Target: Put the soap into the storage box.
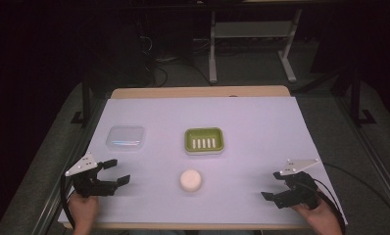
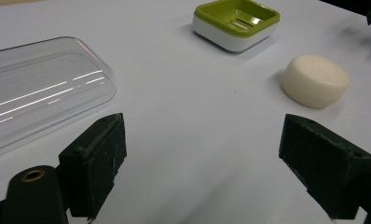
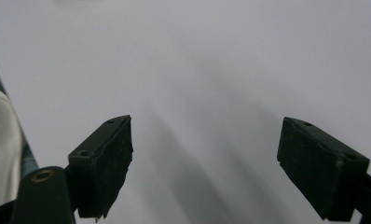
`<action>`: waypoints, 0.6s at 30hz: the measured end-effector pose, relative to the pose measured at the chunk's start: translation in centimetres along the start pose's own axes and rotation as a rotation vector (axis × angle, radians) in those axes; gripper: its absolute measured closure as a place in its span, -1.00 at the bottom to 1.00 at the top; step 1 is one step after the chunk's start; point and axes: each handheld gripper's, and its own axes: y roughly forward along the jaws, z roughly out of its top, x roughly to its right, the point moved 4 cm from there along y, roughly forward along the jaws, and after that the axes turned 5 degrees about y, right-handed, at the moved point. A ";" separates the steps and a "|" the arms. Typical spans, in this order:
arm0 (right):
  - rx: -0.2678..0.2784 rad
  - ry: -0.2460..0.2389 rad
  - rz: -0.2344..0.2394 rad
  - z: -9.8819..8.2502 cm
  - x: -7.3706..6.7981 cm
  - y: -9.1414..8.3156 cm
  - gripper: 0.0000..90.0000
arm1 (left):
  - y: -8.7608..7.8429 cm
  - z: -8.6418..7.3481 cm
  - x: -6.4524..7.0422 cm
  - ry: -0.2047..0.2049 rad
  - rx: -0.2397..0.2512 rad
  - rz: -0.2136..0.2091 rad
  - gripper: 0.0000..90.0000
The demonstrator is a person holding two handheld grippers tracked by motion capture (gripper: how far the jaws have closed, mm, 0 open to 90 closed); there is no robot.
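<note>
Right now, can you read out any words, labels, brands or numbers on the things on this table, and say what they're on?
None: no readable text on the soap bar, the green soap dish, the clear lid or the white table cover.

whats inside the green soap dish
The green soap dish holds nothing loose: in the high view its floor shows a row of pale drain slots. The round soap bar lies apart on the table, nearer the person. What lies under the dish's slotted insert is covered.
</note>
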 end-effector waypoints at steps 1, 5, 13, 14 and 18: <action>-0.001 -0.008 -0.002 0.1 -0.2 0.0 -0.61 | 0.1 0.0 0.1 0.001 0.000 0.000 -0.68; -0.014 -0.064 0.006 0.6 -1.5 0.8 -0.61 | -0.1 0.0 0.0 0.001 0.004 -0.002 -0.68; -0.003 -0.108 0.041 2.0 -3.5 1.3 -0.61 | -0.4 -0.1 -0.2 -0.005 0.011 0.003 -0.68; 0.000 -0.114 0.046 2.1 -3.8 1.4 -0.61 | -0.3 -0.1 -0.1 -0.004 0.010 0.003 -0.68; 0.000 -0.124 0.048 2.3 -4.2 1.6 -0.61 | -0.4 -0.1 -0.1 -0.003 0.014 0.004 -0.68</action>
